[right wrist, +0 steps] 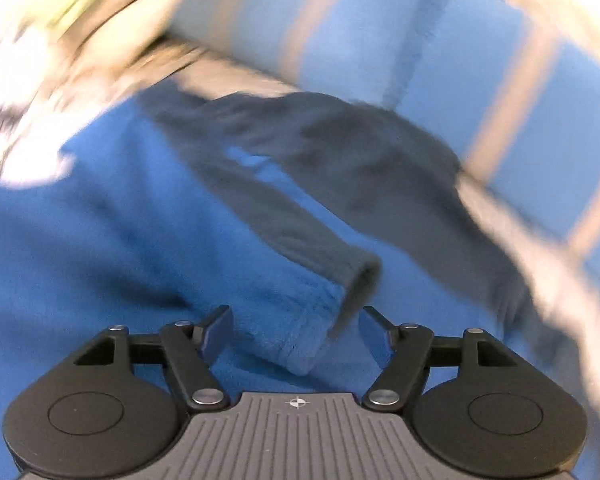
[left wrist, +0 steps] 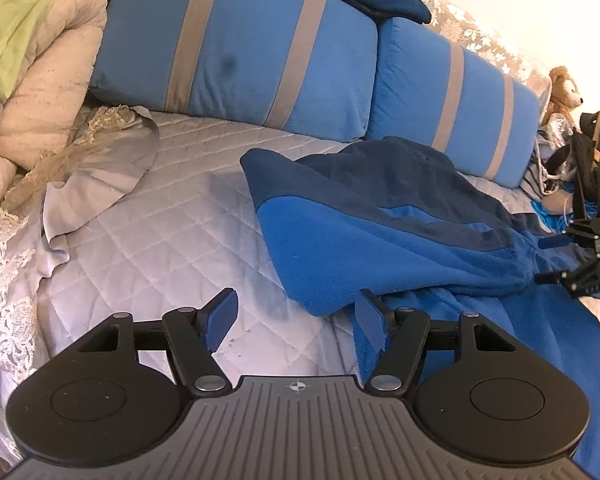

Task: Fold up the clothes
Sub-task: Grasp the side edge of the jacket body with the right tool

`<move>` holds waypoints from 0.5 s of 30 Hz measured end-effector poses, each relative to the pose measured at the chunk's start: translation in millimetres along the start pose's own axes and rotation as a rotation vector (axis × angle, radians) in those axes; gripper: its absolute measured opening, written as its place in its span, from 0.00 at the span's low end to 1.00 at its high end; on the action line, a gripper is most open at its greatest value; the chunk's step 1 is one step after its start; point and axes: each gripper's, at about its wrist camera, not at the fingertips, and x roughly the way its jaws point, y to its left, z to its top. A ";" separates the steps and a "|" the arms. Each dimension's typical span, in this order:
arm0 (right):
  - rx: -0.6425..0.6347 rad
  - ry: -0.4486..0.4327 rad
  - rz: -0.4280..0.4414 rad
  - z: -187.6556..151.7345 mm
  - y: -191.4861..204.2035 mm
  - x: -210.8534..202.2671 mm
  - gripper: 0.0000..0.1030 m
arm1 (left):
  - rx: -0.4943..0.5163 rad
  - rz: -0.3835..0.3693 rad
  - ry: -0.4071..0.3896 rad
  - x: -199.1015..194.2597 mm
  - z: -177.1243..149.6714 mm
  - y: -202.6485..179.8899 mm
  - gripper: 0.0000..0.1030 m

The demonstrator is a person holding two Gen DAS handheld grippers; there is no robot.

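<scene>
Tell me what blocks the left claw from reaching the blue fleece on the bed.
Nothing visible does. The open left claw hangs over the quilt, and the fleece hem lies right at its fingertips with no other thing between them.

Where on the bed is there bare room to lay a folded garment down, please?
The quilted bedspread is bare between the blue fleece garment, the striped pillows and the crumpled grey sheet. Right of the garment it is crowded: the right gripper, a teddy bear, and bags.
</scene>
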 end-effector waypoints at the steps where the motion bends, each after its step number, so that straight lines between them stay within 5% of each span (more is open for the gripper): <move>1: -0.055 0.011 0.008 1.1 4.4 2.0 0.69 | 0.001 0.000 -0.001 -0.1 -0.8 -0.6 0.62; 5: -0.274 0.053 0.040 5.4 22.1 10.1 0.61 | 0.000 0.005 0.002 0.2 -2.9 0.3 0.62; 9: -0.483 0.096 0.071 9.3 38.8 18.8 0.42 | -0.017 0.011 0.000 -1.3 -5.6 3.7 0.62; 15: -0.594 0.147 0.087 11.0 47.4 38.5 0.36 | -0.039 0.014 -0.003 -4.3 -9.4 8.2 0.62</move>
